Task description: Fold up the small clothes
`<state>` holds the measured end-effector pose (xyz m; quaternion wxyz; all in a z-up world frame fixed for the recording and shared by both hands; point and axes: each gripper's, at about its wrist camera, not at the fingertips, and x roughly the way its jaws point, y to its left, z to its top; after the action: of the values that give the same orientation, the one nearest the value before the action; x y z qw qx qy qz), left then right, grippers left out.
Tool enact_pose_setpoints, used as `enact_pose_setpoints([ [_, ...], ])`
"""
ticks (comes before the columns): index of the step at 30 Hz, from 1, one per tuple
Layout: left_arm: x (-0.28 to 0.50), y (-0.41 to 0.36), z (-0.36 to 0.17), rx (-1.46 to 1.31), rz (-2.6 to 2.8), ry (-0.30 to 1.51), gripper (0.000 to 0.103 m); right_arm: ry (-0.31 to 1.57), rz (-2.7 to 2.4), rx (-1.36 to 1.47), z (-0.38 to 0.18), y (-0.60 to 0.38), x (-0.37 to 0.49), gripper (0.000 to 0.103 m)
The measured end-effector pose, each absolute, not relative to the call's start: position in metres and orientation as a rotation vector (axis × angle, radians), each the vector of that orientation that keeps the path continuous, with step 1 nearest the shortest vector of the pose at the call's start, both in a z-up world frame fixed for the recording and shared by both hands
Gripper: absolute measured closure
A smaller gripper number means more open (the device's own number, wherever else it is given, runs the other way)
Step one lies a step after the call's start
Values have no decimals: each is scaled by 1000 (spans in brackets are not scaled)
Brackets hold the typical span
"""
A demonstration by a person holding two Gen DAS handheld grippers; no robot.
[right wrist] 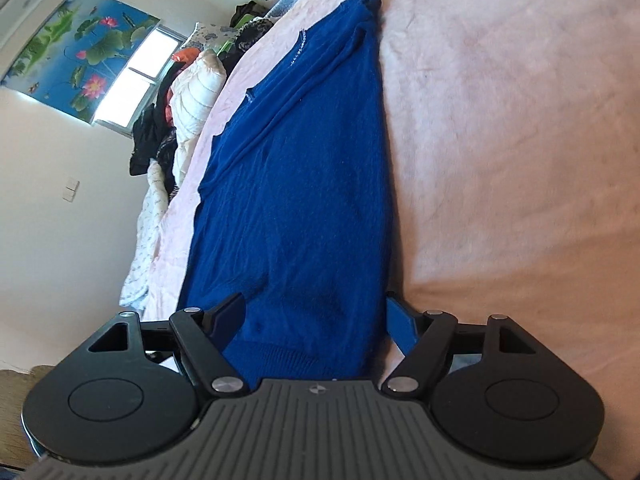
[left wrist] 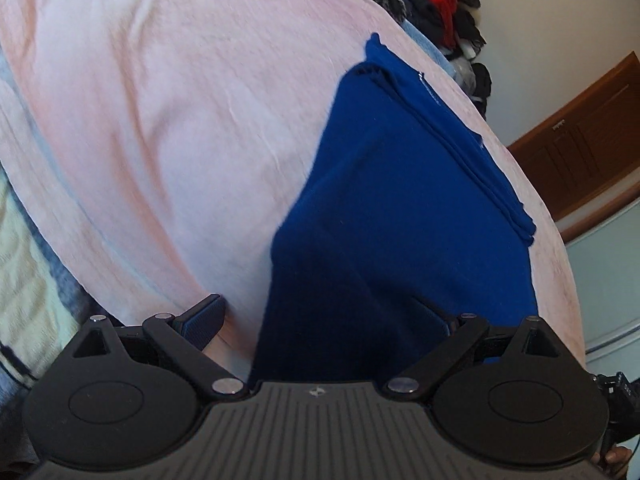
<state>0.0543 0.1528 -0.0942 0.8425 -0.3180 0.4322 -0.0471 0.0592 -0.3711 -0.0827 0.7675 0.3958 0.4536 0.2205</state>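
A blue knit garment (left wrist: 404, 200) lies folded lengthwise on a pink blanket (left wrist: 160, 100). My left gripper (left wrist: 320, 320) is open, its jaws spread wide over the garment's near end; the right finger is mostly lost against the dark cloth. In the right wrist view the same blue garment (right wrist: 304, 184) stretches away from me on the pink blanket (right wrist: 500, 140). My right gripper (right wrist: 316, 316) is open, its fingers either side of the garment's ribbed hem, not closed on it.
A pile of red, black and grey clothes (left wrist: 440, 4) lies at the far end of the bed. More clothes and a white quilt (right wrist: 188, 100) line the bed's left edge under a window (right wrist: 136, 76). A wooden door (left wrist: 588, 140) stands to the right.
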Motion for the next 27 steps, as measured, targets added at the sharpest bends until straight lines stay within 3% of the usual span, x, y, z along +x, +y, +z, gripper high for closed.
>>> enact_pose_setpoints([
  [3,53,160,-99,-778,-120,915,8,1006,536,960,-91,-373,56,24],
  [4,54,165,-100,-819,-131,917,20,1010,545,975,-92,-373,56,24],
  [6,55,173,-103,-899,-157,938,32,1018,562,1017,-94,-376,56,23],
  [11,55,188,-107,-1060,-314,933,32,1023,571,1038,-95,-376,58,24],
  [24,62,191,-104,-1003,-400,943,34,1103,651,1056,-100,-370,57,23],
  [27,61,192,-102,-1007,-430,896,79,1111,660,1072,-101,-369,55,23],
])
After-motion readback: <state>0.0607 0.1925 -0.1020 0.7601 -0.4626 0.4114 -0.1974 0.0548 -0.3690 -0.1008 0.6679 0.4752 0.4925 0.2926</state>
